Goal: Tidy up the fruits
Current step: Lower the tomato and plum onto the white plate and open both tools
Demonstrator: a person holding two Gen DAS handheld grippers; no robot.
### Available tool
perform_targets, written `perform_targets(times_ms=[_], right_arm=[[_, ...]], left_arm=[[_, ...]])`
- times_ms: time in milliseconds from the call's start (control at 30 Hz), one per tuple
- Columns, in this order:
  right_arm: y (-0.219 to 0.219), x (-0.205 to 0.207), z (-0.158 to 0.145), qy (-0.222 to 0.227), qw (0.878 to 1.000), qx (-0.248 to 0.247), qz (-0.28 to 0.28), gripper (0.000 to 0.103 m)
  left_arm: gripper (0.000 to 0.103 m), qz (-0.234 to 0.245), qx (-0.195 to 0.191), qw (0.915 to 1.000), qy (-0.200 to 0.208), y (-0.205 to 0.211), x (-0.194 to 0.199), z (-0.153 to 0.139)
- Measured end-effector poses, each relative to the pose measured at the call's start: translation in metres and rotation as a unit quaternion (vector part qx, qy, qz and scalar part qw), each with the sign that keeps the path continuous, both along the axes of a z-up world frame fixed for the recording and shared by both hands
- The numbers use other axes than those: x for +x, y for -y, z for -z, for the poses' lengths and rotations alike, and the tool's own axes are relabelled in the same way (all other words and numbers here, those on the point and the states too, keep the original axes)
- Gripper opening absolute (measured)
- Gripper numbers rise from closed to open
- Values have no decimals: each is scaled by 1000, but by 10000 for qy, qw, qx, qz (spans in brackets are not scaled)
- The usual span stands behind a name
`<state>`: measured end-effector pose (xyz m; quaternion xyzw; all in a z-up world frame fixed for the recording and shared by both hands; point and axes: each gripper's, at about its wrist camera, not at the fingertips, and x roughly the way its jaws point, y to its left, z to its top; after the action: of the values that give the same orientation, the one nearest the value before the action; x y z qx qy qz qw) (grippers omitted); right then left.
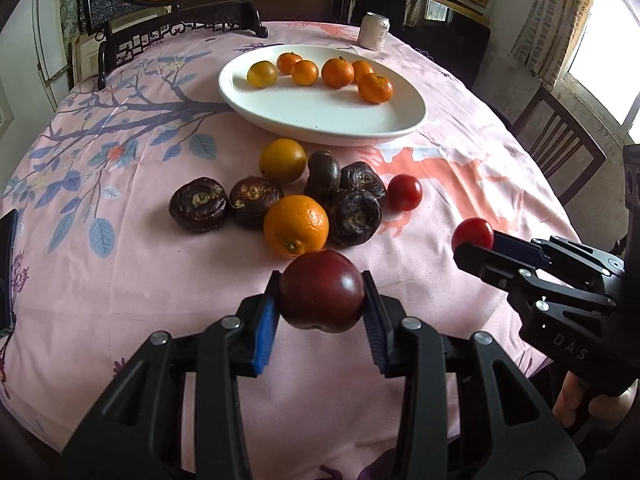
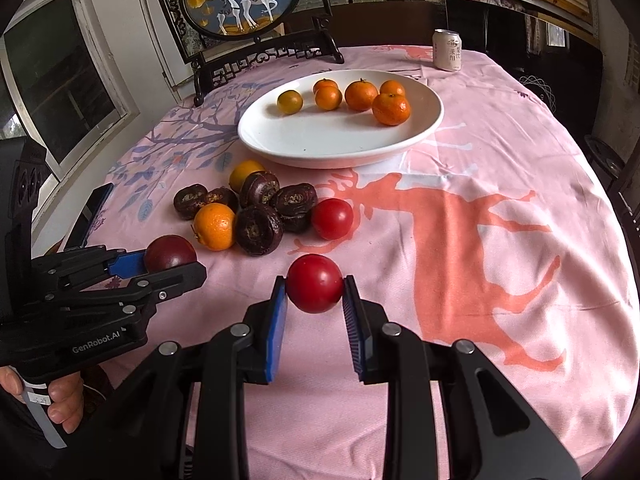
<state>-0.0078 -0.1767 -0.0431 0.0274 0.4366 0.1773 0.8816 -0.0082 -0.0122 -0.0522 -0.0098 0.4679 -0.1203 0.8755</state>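
The left gripper [image 1: 322, 294] clamps a dark red plum [image 1: 322, 290]; the right gripper [image 2: 315, 286] clamps a red tomato [image 2: 315, 283]. At twelve o'clock on the counter [image 2: 500, 140], a white plate [image 2: 320, 142] holds tangerines [image 2: 361, 95].

Plum [image 1: 322, 292]: glossy, smooth skin. Tomato [image 2: 315, 283]: glossy. Plate [image 1: 320, 120]: glazed white ceramic. Counter cloth [image 2: 500, 140]: matt printed fabric. Water chestnuts [image 1: 199, 209]: rough, dull. Can [image 2: 447, 49]: metal.

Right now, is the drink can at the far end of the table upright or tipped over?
Upright. The can stands on its base on the pink tablecloth, silver top rim facing up, beyond the white plate.
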Motion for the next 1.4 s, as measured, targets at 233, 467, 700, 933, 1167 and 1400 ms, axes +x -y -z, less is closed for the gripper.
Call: perform_targets(times_ms=[233, 467, 700, 933, 1167, 1400], right_arm=[[-12, 6, -3, -34, 9999, 29, -92, 28], [-14, 36, -36, 303, 9995, 8, -95, 28], [-31, 121, -64, 457, 9983, -140, -322, 28], [-34, 201, -24, -19, 9990, -401, -197, 28], [-35, 223, -10, -105, 9988, -444, -155, 30], [-30, 209, -28, 283, 9960, -846, 78, 65]], left_arm=[[39, -40, -189, 9997, 115, -17, 3, -16], [39, -144, -101, 9989, 445, -31, 49, -57], [39, -138, -76, 9998, 105, -19, 169, -68], [39, -262, -9, 9988, -408, -5, 244, -26], [42, -253, -33, 9989, -404, -1, 263, -18], [81, -517, -158, 9984, 143, -18, 248, -51]])
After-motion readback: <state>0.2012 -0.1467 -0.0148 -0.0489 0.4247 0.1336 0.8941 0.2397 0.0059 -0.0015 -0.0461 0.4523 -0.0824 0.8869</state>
